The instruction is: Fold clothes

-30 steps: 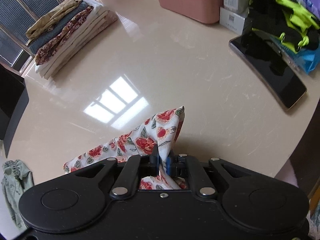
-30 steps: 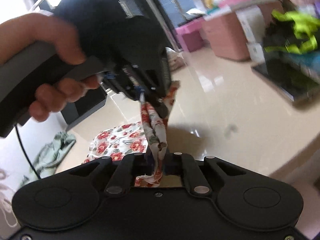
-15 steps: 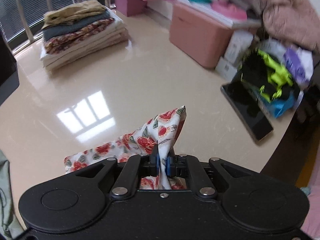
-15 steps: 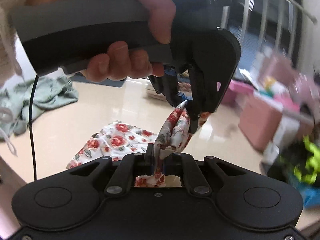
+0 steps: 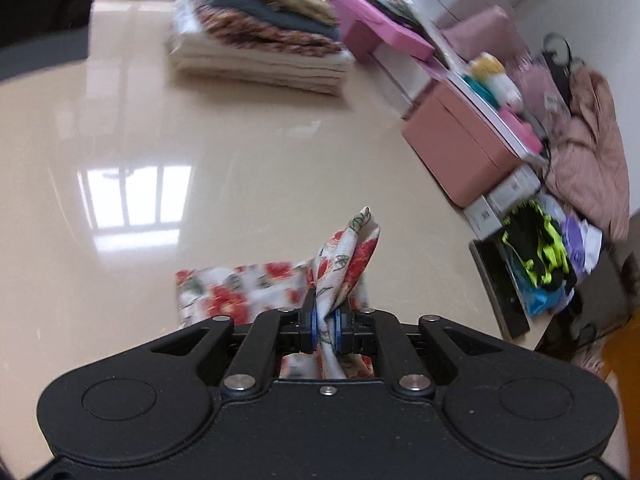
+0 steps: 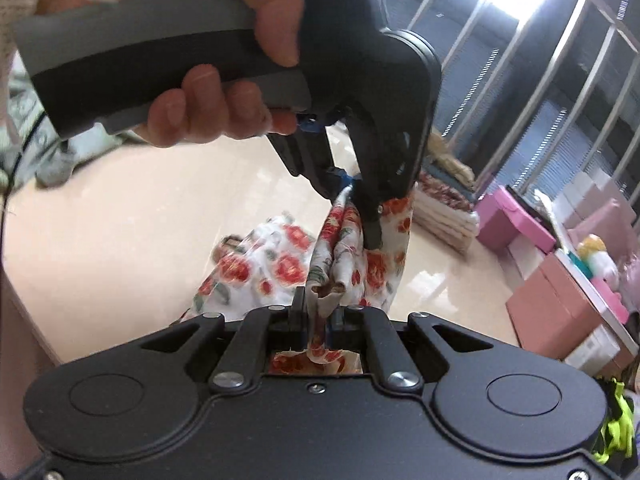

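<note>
A white cloth with red flowers [image 5: 240, 288] hangs over the beige table [image 5: 200, 140], its lower part resting on it. My left gripper [image 5: 326, 320] is shut on a bunched corner of the floral cloth, which sticks up past the fingertips. My right gripper [image 6: 318, 316] is shut on another bunched corner of the same cloth [image 6: 280, 264]. In the right wrist view the left gripper [image 6: 360, 208], held in a hand, clamps the cloth just above and ahead of my right one. The two grippers are close together.
A stack of folded clothes [image 5: 260, 40] lies at the far side of the table. A pink box [image 5: 460, 148], small cartons, a black tablet [image 5: 496, 284] and black-and-yellow garments [image 5: 536, 248] crowd the right edge. A pale green garment [image 6: 52, 160] lies at the left.
Both grippers have swung round with the cloth, so the views have turned toward the folded stack and the window. The grips on the cloth are unchanged.
</note>
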The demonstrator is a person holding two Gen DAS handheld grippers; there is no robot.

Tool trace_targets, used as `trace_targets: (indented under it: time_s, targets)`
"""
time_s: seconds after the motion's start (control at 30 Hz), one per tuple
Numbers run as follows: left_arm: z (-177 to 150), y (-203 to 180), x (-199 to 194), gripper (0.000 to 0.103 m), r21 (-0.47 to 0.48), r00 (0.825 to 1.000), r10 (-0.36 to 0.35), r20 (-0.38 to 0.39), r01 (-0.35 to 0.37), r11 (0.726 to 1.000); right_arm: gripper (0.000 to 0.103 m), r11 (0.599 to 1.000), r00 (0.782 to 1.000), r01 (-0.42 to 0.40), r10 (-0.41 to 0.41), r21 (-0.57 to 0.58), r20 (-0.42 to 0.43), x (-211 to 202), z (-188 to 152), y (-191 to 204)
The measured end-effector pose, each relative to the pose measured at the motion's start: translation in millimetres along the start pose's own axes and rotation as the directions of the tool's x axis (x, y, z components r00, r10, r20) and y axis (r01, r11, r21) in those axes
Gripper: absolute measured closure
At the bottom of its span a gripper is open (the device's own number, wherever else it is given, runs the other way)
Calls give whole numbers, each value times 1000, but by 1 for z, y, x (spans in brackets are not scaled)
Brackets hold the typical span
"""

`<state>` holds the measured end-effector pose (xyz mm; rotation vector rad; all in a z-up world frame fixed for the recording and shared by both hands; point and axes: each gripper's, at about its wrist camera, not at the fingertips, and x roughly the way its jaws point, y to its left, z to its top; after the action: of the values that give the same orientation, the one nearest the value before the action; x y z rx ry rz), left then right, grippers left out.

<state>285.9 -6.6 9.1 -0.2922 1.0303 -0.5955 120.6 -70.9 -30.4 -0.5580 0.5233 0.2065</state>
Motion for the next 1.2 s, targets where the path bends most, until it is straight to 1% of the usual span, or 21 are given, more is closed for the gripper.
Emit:
trace_targets:
  time_s: [0.13, 0.2, 0.3, 0.37, 0.43, 0.5, 0.57, 0.6, 0.67, 0.73, 0.77, 0.8, 0.83, 0.93, 1.03, 1.13, 1.2]
  targets:
    - [-5, 29, 2, 95, -89, 998, -60, 28, 62, 994, 96, 999, 1000, -3, 2, -39, -25, 12, 0, 13]
    - [-5, 38, 3, 95, -121, 996, -77, 44, 81, 989, 96, 998, 1000, 1, -2, -55, -30, 16, 2, 18]
    - [-4, 42, 0, 92, -138, 995, -79, 65, 88, 987, 95, 997, 999, 9, -12, -77, -38, 19, 5, 24]
    - [-3, 43, -3, 87, -144, 994, -77, 78, 88, 986, 95, 996, 999, 14, -18, -93, -46, 22, 6, 27]
    - [-2, 44, -6, 66, -151, 993, -75, 91, 88, 985, 95, 994, 998, 12, -19, -110, -62, 26, 8, 31]
    - [-1, 45, -8, 56, -158, 992, -73, 104, 89, 983, 95, 991, 997, 15, -25, -132, -76, 29, 10, 35]
    - [-1, 46, -11, 56, -164, 991, -71, 118, 90, 982, 95, 987, 996, 25, -38, -161, -78, 31, 10, 40]
    - [0, 45, -12, 56, -161, 991, -59, 121, 78, 984, 95, 984, 996, 28, -43, -176, -78, 32, 10, 43]
    - [3, 42, -9, 56, -143, 993, -2, 115, 19, 990, 95, 978, 996, 37, -53, -207, -72, 31, 9, 48]
    - [4, 42, -4, 60, -148, 994, 40, 99, -25, 989, 95, 972, 996, 41, -58, -231, -69, 31, 9, 52]
    - [5, 45, -1, 66, -163, 994, 48, 94, -32, 986, 95, 969, 996, 44, -62, -245, -66, 30, 8, 54]
    - [4, 48, 1, 80, -182, 995, 50, 90, -33, 983, 95, 965, 996, 47, -65, -260, -61, 29, 7, 56]
    - [4, 53, 4, 88, -204, 995, 44, 87, -25, 979, 95, 961, 996, 49, -67, -273, -58, 28, 6, 57]
    - [1, 68, 9, 93, -268, 996, 29, 88, -4, 964, 95, 946, 996, 54, -73, -320, -49, 25, 2, 62]
    - [-3, 81, 10, 93, -314, 994, -14, 112, 48, 948, 95, 923, 996, 64, -84, -380, -35, 24, -5, 68]
    - [-6, 94, 10, 93, -356, 988, -62, 142, 109, 928, 95, 893, 996, 71, -90, -444, -22, 24, -13, 74]
    - [-9, 100, 10, 93, -371, 984, -88, 154, 141, 918, 96, 881, 996, 68, -89, -468, -22, 24, -17, 76]
